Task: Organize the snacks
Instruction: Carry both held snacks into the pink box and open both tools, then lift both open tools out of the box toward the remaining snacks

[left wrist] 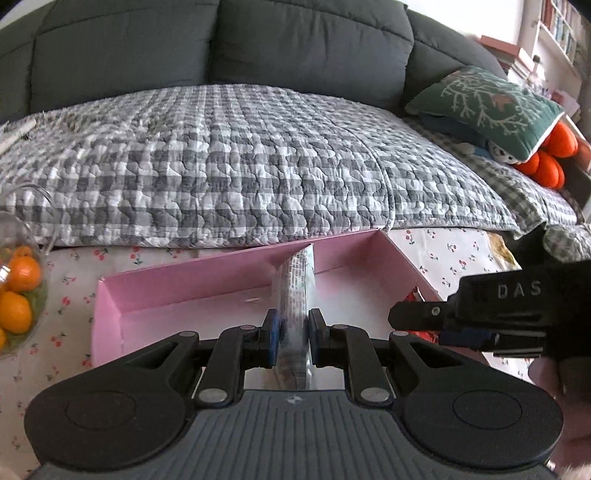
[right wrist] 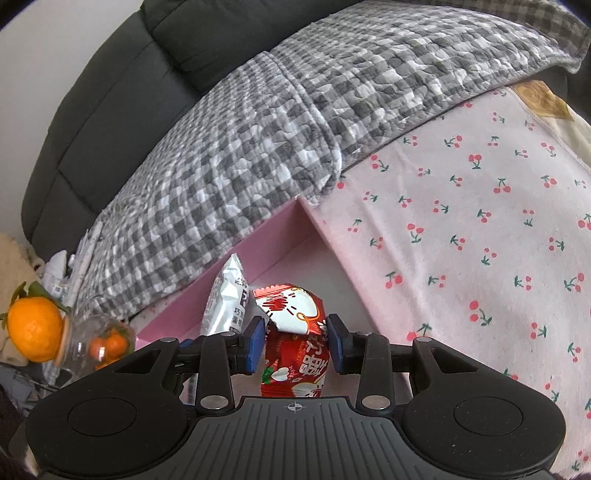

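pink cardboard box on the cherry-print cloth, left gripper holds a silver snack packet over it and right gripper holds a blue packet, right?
Not quite: the right gripper holds a red and white snack packet, not a blue one, as the right wrist view shows. The left gripper does hold the silver snack packet over the pink cardboard box on the cherry-print cloth.

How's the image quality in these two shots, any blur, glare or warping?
Left wrist view: strong fisheye bend, the sofa edge curving; soft daylight, washed out near the shelf at top right; the silver packet in the left gripper slightly blurred. Right wrist view: same warping, dark corners, the red packet sharp, no harsh glare.
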Action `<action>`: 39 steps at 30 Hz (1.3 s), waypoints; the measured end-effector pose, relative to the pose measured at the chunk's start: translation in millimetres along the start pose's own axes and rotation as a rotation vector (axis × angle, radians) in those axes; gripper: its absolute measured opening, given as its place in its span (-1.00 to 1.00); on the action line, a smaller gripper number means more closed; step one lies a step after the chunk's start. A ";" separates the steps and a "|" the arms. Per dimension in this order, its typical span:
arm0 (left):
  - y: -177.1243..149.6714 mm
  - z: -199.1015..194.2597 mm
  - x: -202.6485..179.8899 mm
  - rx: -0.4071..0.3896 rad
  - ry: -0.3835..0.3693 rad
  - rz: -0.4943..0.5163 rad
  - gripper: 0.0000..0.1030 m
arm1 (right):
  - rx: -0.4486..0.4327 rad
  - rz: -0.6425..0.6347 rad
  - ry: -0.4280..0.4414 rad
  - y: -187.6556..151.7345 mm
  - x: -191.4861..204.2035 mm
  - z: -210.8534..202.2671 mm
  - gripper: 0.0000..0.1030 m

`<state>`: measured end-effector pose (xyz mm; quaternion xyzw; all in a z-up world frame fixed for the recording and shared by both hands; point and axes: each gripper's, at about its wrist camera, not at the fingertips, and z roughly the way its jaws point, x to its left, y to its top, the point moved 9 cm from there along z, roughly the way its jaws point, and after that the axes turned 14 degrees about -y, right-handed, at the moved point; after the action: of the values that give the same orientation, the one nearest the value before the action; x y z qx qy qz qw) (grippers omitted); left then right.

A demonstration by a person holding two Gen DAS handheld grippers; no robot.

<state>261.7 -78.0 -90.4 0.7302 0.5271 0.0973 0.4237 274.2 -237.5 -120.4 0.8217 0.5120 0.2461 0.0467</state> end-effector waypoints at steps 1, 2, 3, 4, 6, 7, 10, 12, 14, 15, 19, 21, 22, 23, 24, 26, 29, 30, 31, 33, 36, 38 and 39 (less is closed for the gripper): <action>0.9 3.6 -1.8 -0.001 -0.001 0.002 -0.82 | -0.003 0.001 -0.002 0.9 -1.1 0.5 -0.31; 1.8 5.5 -1.9 0.000 0.003 0.010 -0.84 | -0.006 0.002 -0.005 1.9 -2.6 1.4 -0.31; 1.9 6.2 -1.9 0.004 0.006 0.012 -0.84 | -0.006 0.003 -0.001 2.5 -3.6 1.3 -0.30; 1.1 6.8 -2.2 0.011 0.002 0.006 -0.84 | -0.006 0.008 0.007 3.0 -4.1 0.1 -0.30; -0.5 8.6 -3.8 0.023 -0.008 -0.006 -0.82 | -0.013 0.015 0.012 4.6 -5.3 -2.2 -0.26; -2.4 7.6 -4.9 0.033 -0.007 -0.005 -0.78 | -0.018 0.015 0.010 5.5 -5.4 -3.5 -0.26; -3.8 5.2 -6.1 0.045 0.011 0.015 -0.54 | -0.023 0.025 0.023 7.4 -5.7 -9.1 -0.18; -4.5 4.7 -8.2 0.056 0.019 0.028 -0.45 | -0.023 0.033 0.033 7.7 -6.2 -12.4 -0.04; -5.2 3.0 -9.6 0.070 0.025 0.038 -0.17 | -0.022 0.037 0.034 7.4 -6.0 -16.2 0.05; -6.2 2.3 -10.3 0.077 0.028 0.043 -0.10 | -0.024 0.035 0.031 7.2 -5.5 -18.6 0.12; -8.1 -1.8 -11.9 0.104 0.036 0.037 0.25 | -0.035 0.032 0.020 5.0 -3.9 -30.2 0.48; -8.2 -5.2 -14.5 0.109 0.044 0.041 0.39 | -0.035 0.028 0.010 4.1 -3.2 -37.2 0.54; -8.3 -9.3 -15.8 0.113 0.048 0.047 0.47 | -0.034 0.026 0.005 3.7 -3.2 -41.3 0.55; -8.4 -12.1 -16.8 0.115 0.049 0.051 0.51 | -0.035 0.024 -0.001 3.0 -3.5 -45.3 0.56; -8.8 -16.8 -18.4 0.117 0.049 0.055 0.53 | -0.038 0.022 -0.006 2.3 -3.6 -50.0 0.58; -12.1 -24.2 -20.9 0.121 0.048 0.059 0.64 | -0.046 0.014 -0.014 -0.2 -4.3 -60.0 0.64; -14.6 -39.1 -22.8 0.115 0.056 0.064 0.77 | -0.048 -0.005 -0.039 -7.4 -5.4 -73.4 0.68; -15.8 -43.7 -23.9 0.114 0.057 0.063 0.79 | -0.047 -0.014 -0.051 -9.9 -5.5 -77.2 0.68; -17.1 -49.3 -24.8 0.114 0.055 0.059 0.80 | -0.048 -0.025 -0.061 -12.8 -5.5 -81.5 0.68; -18.6 -53.4 -26.5 0.116 0.051 0.054 0.84 | -0.054 -0.046 -0.076 -18.2 -4.2 -91.3 0.69; -22.8 -65.7 -30.7 0.115 0.056 0.058 0.89 | -0.056 -0.063 -0.085 -26.4 -2.1 -104.8 0.69; -25.3 -73.9 -32.0 0.114 0.062 0.058 0.94 | -0.054 -0.073 -0.088 -32.6 -1.1 -112.2 0.70; -26.7 -77.9 -32.7 0.114 0.067 0.056 0.95 | -0.054 -0.082 -0.093 -36.7 -0.3 -116.4 0.71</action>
<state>183.6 -63.4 -51.2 0.7640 0.5248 0.1034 0.3608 191.5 -240.9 -30.7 0.8090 0.5357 0.2191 0.1027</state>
